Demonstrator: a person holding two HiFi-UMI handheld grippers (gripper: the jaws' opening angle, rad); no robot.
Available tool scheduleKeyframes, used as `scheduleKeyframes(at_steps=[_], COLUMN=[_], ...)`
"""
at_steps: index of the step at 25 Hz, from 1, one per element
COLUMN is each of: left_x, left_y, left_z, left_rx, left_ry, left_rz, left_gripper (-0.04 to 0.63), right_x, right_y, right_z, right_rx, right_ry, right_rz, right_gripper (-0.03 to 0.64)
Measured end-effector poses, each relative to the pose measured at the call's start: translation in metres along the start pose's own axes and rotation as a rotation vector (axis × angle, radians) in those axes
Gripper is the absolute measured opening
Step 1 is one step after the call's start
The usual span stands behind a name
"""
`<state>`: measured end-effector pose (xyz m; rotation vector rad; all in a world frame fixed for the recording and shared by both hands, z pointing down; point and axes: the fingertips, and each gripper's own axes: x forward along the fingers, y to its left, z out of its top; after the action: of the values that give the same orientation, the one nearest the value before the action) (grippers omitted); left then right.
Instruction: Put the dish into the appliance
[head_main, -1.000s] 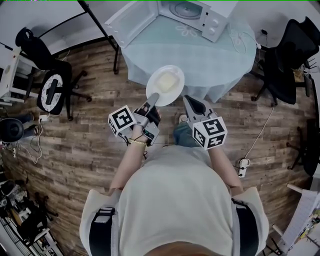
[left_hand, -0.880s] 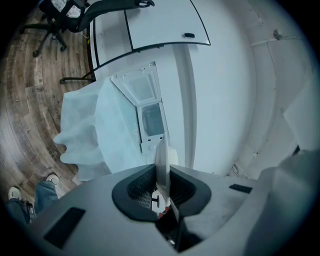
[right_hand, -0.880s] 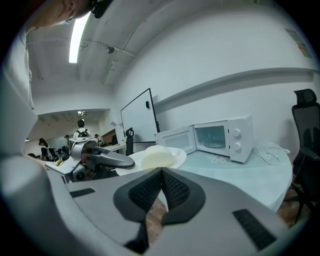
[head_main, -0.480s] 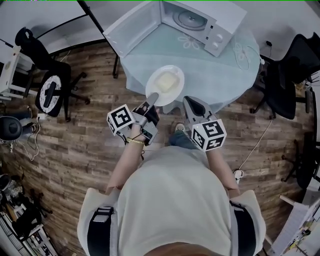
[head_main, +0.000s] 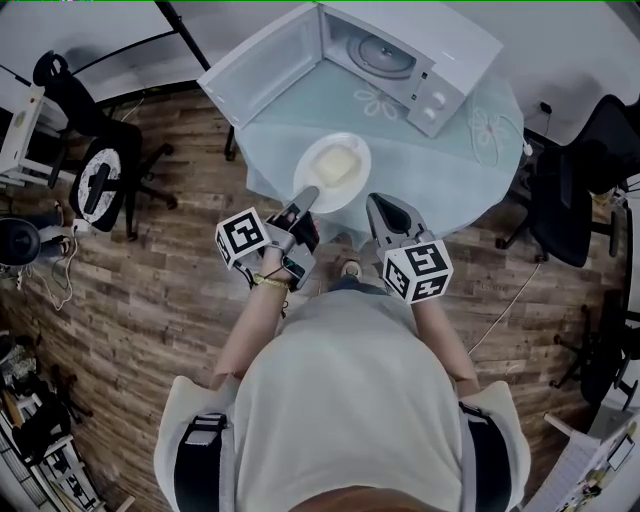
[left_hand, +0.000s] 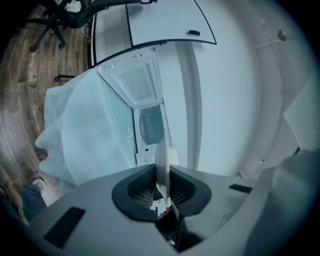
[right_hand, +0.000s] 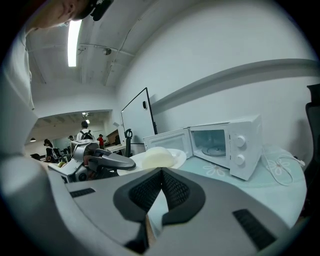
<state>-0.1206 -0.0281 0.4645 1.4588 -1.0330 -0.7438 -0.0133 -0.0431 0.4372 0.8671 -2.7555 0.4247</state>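
1. Pale-green-clothed round table (head_main: 440, 150), white microwave oven (head_main: 380, 45) open at far side.
2. Left gripper (head_main: 306, 196) clamps near rim of white round plate (head_main: 335, 168), held over table's near edge; we judge oven mouth lies straight beyond, slightly right.
3. Right gripper (head_main: 380, 205): jaws together, empty.

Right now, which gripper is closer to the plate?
Left. The left gripper pinches the plate at its near rim; the right gripper sits just beside it, not touching, fingers together.

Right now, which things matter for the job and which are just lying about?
Job: plate, clamped in left gripper; food on it; open microwave.
Lying about: chair at left; chair at right.
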Motion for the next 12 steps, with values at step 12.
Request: scheduleKeyframes(at_steps=[12], left_x=[0.060], left_y=[0.007], left_z=[0.025], left_rx=[0.008], left_ry=[-0.070], left_rz=[0.021], left_gripper=[0.041], right_x=[0.034], right_y=[-0.055], right_z=[0.017], right_rx=[-0.021], right_ry=[0.009], right_rz=[0.081], right_gripper=[0.006])
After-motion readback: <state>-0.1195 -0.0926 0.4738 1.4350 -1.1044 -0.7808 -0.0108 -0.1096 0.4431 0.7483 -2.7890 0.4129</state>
